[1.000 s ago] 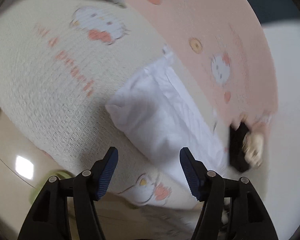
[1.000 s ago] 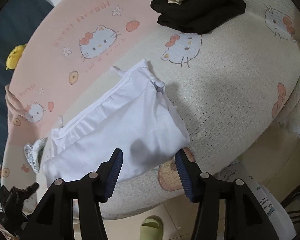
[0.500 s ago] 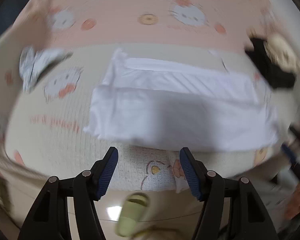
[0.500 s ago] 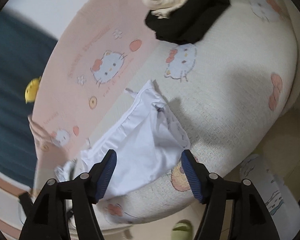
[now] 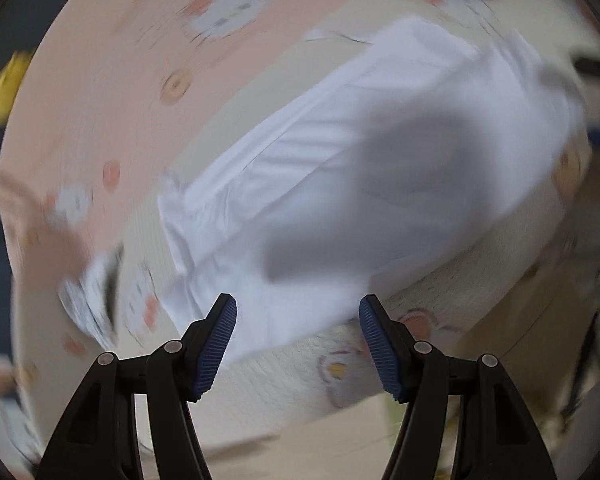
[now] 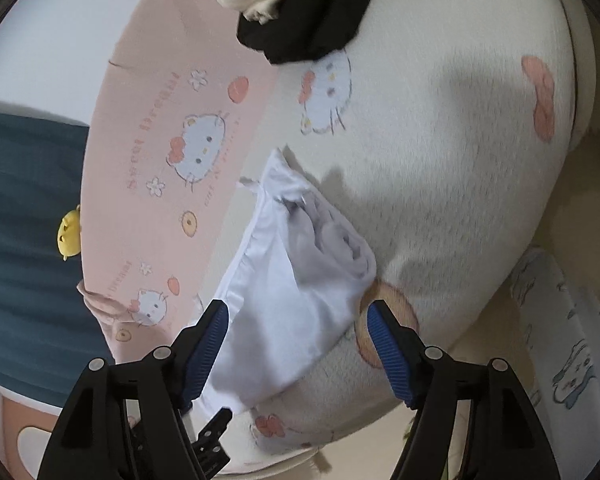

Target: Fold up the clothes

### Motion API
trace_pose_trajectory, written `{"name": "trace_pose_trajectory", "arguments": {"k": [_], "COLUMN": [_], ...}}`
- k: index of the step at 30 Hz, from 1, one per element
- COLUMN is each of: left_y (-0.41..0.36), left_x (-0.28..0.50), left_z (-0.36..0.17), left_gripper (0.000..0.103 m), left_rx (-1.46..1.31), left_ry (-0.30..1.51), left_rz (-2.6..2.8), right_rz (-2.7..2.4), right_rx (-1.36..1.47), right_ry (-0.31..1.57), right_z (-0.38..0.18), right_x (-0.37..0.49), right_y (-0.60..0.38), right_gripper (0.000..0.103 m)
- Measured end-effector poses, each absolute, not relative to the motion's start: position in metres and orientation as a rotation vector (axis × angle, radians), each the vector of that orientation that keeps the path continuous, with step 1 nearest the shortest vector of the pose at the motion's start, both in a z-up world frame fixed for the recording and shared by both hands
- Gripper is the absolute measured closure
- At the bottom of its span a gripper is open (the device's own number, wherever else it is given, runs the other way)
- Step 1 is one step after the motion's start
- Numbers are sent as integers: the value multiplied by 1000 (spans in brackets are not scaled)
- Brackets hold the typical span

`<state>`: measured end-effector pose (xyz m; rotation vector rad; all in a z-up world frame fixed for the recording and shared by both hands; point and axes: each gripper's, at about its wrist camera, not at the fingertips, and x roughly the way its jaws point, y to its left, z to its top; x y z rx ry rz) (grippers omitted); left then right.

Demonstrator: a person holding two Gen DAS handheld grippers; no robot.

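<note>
Garment: folded white cotton cloth [image 6: 300, 304] lies on the cream cat-print bedspread [image 6: 452, 184].
Left gripper [image 5: 298, 338]: jaws spread, empty, above the cloth's near edge.
Right gripper [image 6: 298, 334]: jaws have just been opening, nothing pressed, cloth lying below them.
Pile: black and cream folded clothes [image 6: 296, 12] at 12 o'clock.

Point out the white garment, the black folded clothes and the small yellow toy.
white garment [image 6: 300, 312]: right wrist view, on its flat lower panel.
black folded clothes [image 6: 312, 24]: right wrist view, middle of the dark pile.
yellow toy [image 6: 69, 236]: right wrist view, on its body.
</note>
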<state>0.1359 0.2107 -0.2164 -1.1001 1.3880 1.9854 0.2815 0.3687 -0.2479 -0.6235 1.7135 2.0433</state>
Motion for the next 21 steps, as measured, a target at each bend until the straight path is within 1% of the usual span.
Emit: {"name": "trace_pose_trajectory", "arguments": {"k": [2, 11, 13, 15, 18, 21], "left_y": [208, 201, 207, 214, 228, 237], "left_x": [146, 187, 193, 197, 196, 198], "left_z": [-224, -254, -259, -266, -278, -277], "left_gripper": [42, 42, 42, 42, 42, 42], "left_rx": [-1011, -712, -608, -548, -469, -428], "left_ry": [1512, 1806, 1822, 1855, 1908, 1905], "left_rz": [1908, 1738, 1716, 1708, 1717, 1721], "right_rz": [2033, 1935, 1902, 1845, 1771, 1734], "right_rx": [-620, -525, -485, -413, -332, -285], "right_ry": [1717, 1878, 1946, 2056, 2166, 2212], "right_z": [-249, -266, -272, -283, -297, -305], "right_x": [283, 303, 309, 315, 322, 326], "right_y": [369, 379, 382, 383, 381, 378], "right_gripper": [31, 31, 31, 31, 31, 31]}}
